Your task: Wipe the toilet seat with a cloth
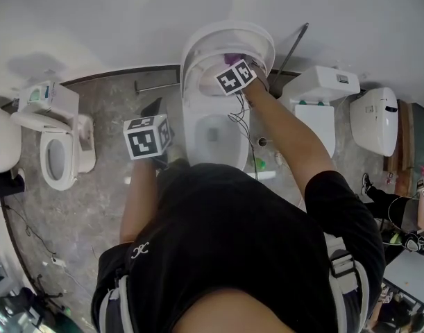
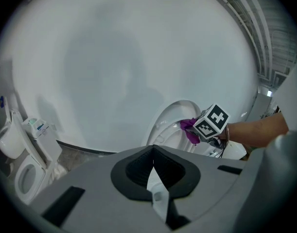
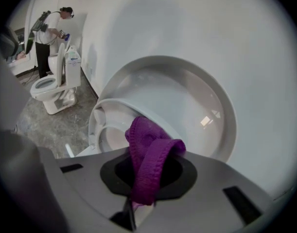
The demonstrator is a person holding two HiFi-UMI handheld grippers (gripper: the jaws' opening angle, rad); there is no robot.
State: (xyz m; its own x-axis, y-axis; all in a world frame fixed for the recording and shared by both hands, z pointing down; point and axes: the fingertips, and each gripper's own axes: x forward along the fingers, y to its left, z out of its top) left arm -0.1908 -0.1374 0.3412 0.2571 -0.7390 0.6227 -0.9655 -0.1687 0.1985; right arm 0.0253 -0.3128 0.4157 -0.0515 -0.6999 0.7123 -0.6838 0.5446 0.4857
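Observation:
The white toilet [image 1: 215, 134] stands against the wall with its lid [image 1: 229, 37] up and the seat ring [image 3: 97, 123] raised in front of it. My right gripper [image 1: 234, 64] reaches to the top of the raised seat, shut on a purple cloth [image 3: 148, 159] that loops out of its jaws. The left gripper view shows the same cloth [image 2: 189, 128] beside the lid [image 2: 172, 118]. I cannot tell whether the cloth touches the seat. My left gripper [image 1: 153, 113] hangs left of the bowl, off the toilet, its jaws [image 2: 153, 178] shut with nothing between them.
A second toilet [image 1: 59, 151] stands at the left, and a third toilet's tank [image 1: 323, 89] and another white fixture [image 1: 375, 120] at the right. A small green item [image 1: 259, 164] lies by the bowl's base. In the right gripper view a person [image 3: 46, 33] works at another toilet far left.

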